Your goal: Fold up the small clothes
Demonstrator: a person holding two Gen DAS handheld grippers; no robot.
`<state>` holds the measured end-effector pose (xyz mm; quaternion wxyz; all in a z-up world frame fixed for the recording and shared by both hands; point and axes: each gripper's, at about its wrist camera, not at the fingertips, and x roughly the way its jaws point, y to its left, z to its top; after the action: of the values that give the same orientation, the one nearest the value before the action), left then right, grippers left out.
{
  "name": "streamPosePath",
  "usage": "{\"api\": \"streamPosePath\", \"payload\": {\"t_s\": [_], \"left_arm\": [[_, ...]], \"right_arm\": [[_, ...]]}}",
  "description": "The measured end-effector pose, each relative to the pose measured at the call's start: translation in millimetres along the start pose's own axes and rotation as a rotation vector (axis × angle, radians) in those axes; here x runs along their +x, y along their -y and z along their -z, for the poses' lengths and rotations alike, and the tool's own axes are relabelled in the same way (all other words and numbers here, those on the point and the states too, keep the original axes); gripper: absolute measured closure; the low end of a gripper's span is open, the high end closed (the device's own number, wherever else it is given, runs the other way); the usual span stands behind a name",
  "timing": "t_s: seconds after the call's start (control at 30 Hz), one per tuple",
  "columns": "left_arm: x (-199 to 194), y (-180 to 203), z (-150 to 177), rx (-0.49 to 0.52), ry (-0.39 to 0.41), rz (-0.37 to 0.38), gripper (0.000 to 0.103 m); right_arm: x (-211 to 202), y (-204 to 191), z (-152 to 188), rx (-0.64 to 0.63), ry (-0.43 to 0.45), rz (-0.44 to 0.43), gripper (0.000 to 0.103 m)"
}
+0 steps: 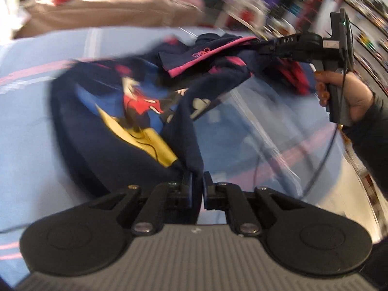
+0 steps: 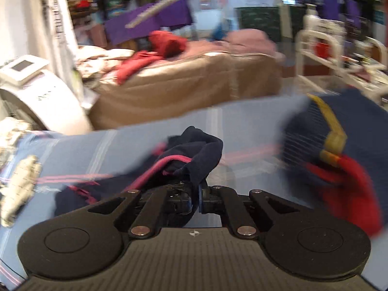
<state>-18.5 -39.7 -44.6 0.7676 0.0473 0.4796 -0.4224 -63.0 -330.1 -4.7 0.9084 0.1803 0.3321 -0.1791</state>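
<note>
A: Left wrist view first. What does the left tool (image 1: 197, 181) have?

B: Its jaws are clenched on a fold of the navy garment (image 1: 116, 131), the one with the red, blue and yellow print. The cloth runs up from the tool toward 11 o'clock and is partly lifted off the blue striped bedsheet (image 1: 36, 150).

A: And the other end of it?

B: At 2 o'clock the right tool (image 1: 263, 46) pinches the pink-trimmed navy edge (image 1: 208, 51). The person's hand (image 1: 349, 94) grips that tool's handle at 3 o'clock, with a dark sleeve (image 1: 373, 140) behind it.

A: What does the right wrist view show?

B: That same right tool (image 2: 196, 195) is clamped shut on a bunched navy fold with pink piping (image 2: 194, 152), just above the jaws at 12 o'clock. The printed part of the garment (image 2: 339, 150) lies blurred at 3 o'clock on the bedsheet (image 2: 97, 150).

A: Anything beyond the bed?

B: A tan-covered bed (image 2: 184, 89) with red clothes (image 2: 167, 44) at 12 o'clock, and a white appliance (image 2: 43, 97) at 9 o'clock. Everything is smeared by motion.
</note>
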Motion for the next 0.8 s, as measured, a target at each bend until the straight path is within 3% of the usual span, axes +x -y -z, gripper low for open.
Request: {"api": "streamPosePath", "payload": {"t_s": [0.13,0.2,0.23,0.27,0.3,0.33,0.37,0.4,0.5,0.57,0.67,0.8], "left_arm": [[22.8,33.8,14.0,0.044,-0.127,0.109,0.093],[29.8,41.5,19.1,0.057,-0.188,0.138,0.082],[29.0,41.9,20.9,0.060,-0.196,0.132,0.078],[26.4,39.7,21.2,0.059,-0.188,0.101,0.066],[19.4,34.7,20.4,0.053,-0.161,0.057,0.048],[10.9,27.5,18.9,0.040,-0.120,0.010,0.040],[2.1,18.0,17.4,0.019,-0.076,-0.050,0.024],[-6.3,2.3,15.5,-0.011,-0.037,-0.148,0.013],[-25.0,-26.1,18.6,-0.055,0.050,-0.399,0.012],[-26.4,-43.8,22.5,-0.050,0.039,-0.512,0.011],[-15.6,-65.4,30.7,-0.090,-0.042,-0.545,0.011],[-1.5,-72.0,41.6,-0.101,-0.057,-0.547,0.011]], "right_arm": [[-20.1,62.0,43.7,0.097,-0.052,0.150,0.095],[-24.4,69.5,57.6,0.104,-0.071,0.197,0.078],[-28.0,71.6,63.3,0.125,-0.061,0.213,0.063],[-33.5,71.9,67.3,0.161,-0.038,0.210,0.047],[-38.0,68.3,69.4,0.177,-0.011,0.179,0.038],[-44.0,65.6,72.9,0.170,0.014,0.138,0.018],[-44.4,55.5,74.6,0.152,0.023,0.099,0.000],[-42.2,42.1,75.9,0.129,0.015,0.057,0.000],[-22.9,-7.9,80.0,0.070,-0.045,-0.119,0.000],[-4.9,-32.0,87.4,0.097,-0.102,-0.196,0.000],[17.6,-68.6,102.8,0.111,-0.185,-0.280,0.000],[24.6,-124.9,115.5,-0.064,-0.223,-0.381,0.000]]}}
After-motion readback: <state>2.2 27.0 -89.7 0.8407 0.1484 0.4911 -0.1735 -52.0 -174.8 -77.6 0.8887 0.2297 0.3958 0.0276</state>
